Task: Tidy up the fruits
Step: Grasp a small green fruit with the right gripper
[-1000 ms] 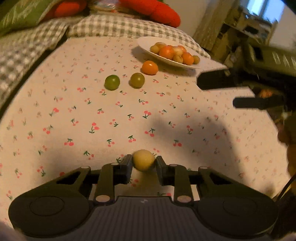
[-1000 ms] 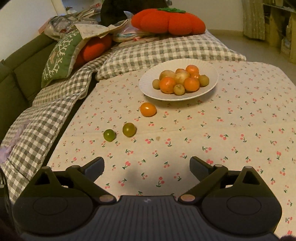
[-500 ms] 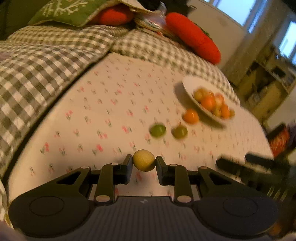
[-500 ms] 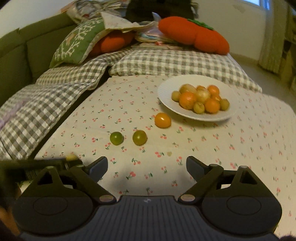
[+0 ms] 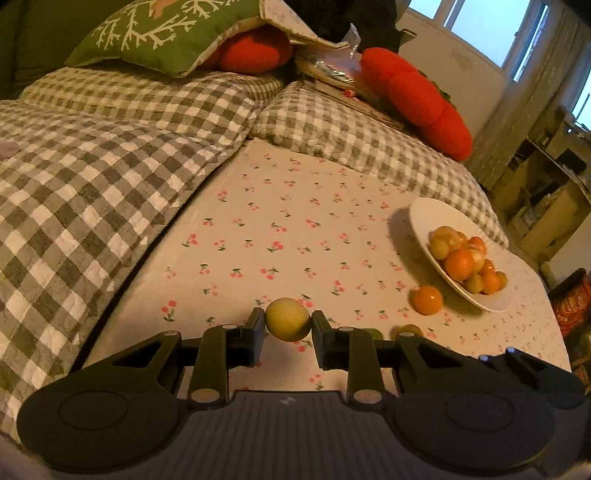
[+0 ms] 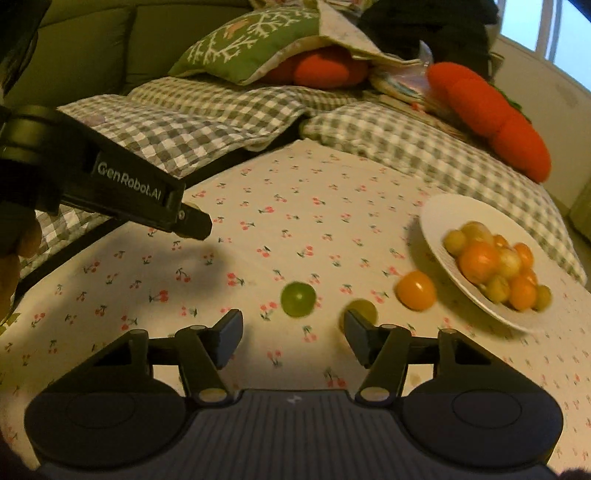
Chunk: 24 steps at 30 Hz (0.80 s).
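My left gripper is shut on a small yellow-green fruit, held above the cherry-print cloth. A white plate piled with orange and yellow fruits sits at the right, also in the right wrist view. An orange fruit, a green fruit and an olive fruit lie loose on the cloth. My right gripper is open and empty, just short of the green fruit. The left gripper's body shows at left.
Checked grey quilt and pillows border the cloth at left and back. A green embroidered cushion and orange plush cushions lie behind. Shelving stands at the far right.
My left gripper has swung left and back with the yellow-green fruit still held. My right gripper has moved forward and down toward the loose green fruit.
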Available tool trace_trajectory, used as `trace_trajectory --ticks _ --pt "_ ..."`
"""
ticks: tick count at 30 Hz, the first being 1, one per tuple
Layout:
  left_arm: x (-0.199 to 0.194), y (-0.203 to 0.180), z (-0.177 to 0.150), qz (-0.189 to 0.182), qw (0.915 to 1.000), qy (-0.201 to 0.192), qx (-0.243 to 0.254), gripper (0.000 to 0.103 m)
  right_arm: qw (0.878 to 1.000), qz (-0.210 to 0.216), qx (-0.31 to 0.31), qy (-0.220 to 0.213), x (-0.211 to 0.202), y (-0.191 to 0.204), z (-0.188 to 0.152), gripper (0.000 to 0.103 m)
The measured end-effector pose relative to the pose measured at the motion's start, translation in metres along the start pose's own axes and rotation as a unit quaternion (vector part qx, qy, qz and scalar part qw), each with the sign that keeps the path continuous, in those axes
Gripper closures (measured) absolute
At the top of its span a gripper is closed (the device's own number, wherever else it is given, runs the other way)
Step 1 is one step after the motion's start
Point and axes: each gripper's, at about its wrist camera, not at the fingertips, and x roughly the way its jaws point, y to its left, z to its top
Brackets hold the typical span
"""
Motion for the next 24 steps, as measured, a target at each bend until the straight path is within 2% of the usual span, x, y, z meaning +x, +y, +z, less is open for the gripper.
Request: trace_trajectory --ticks 4,8,11,14,15,24 --pt "0.001 0.008 0.002 0.001 0.9999 0.004 -0.012 0.091 1.0 0.001 0.0 -0.003 0.013 0.0 0.005 0.048" --pt "0.004 0.011 0.002 0.011 0.9998 0.008 -0.012 0.091 1.0 0.003 -0.025 -0.002 0.027 0.007 0.009 0.048" --pt "0.006 0.009 0.001 0.012 0.9998 0.011 -0.009 0.091 0.999 0.005 -0.031 0.014 0.039 0.009 0.007 0.053" --pt "0.011 0.008 0.001 0.02 0.9997 0.018 -0.001 0.091 0.999 0.009 -0.027 0.019 0.043 0.008 0.004 0.066" --pt "0.013 0.008 0.001 0.022 0.9996 0.02 -0.002 0.091 0.999 0.006 -0.023 0.021 0.042 0.006 0.005 0.081" --pt "0.016 0.006 -0.002 0.034 0.9992 0.02 0.01 0.091 1.0 0.014 0.001 0.013 0.028 -0.001 0.005 0.08"
